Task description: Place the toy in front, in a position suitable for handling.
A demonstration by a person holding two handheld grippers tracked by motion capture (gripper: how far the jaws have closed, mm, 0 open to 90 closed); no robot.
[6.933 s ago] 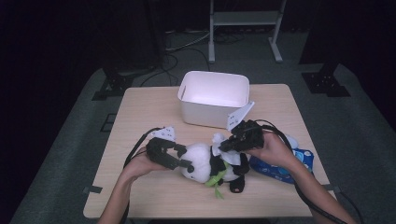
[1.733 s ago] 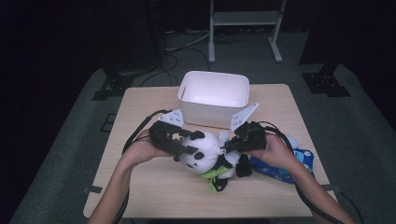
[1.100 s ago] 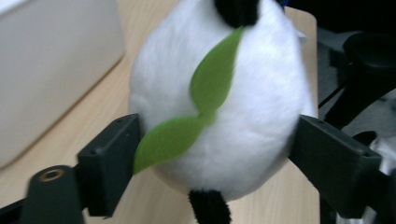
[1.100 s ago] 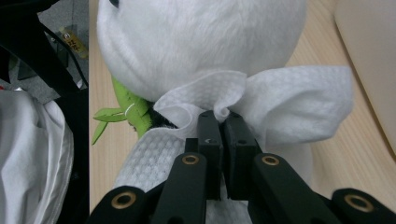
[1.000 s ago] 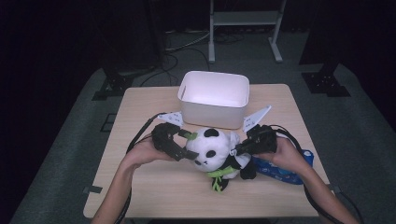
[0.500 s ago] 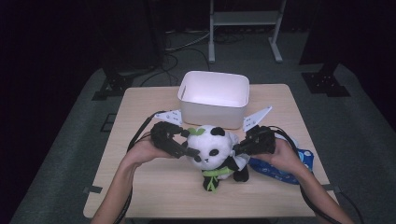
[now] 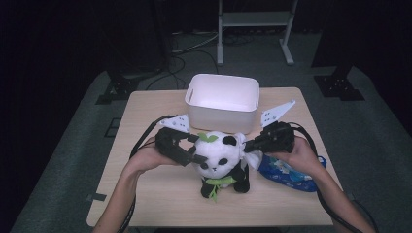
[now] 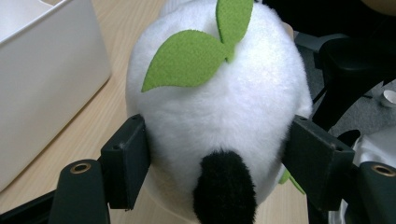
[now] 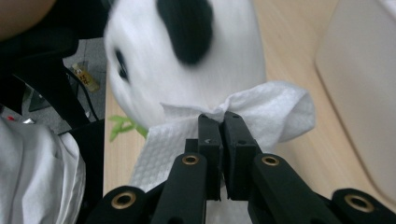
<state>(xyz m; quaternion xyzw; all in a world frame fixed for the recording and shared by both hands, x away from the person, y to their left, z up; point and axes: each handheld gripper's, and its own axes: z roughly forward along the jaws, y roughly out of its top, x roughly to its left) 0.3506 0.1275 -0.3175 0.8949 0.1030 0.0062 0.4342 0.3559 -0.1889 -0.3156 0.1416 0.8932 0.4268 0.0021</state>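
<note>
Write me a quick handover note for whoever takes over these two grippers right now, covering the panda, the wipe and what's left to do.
Left gripper: jaws have just been closing and now clamp the plush panda by its head, holding it upright on the table.
Right gripper: shut on a white wipe, which lies against the side of the panda's head.
Nearby: white bin behind the panda, blue wipe pack at the right hand.
Done: panda stood up and steadied, wipe taken in hand.
Left, probably: wipe the panda, then put things away, perhaps in the bin.
</note>
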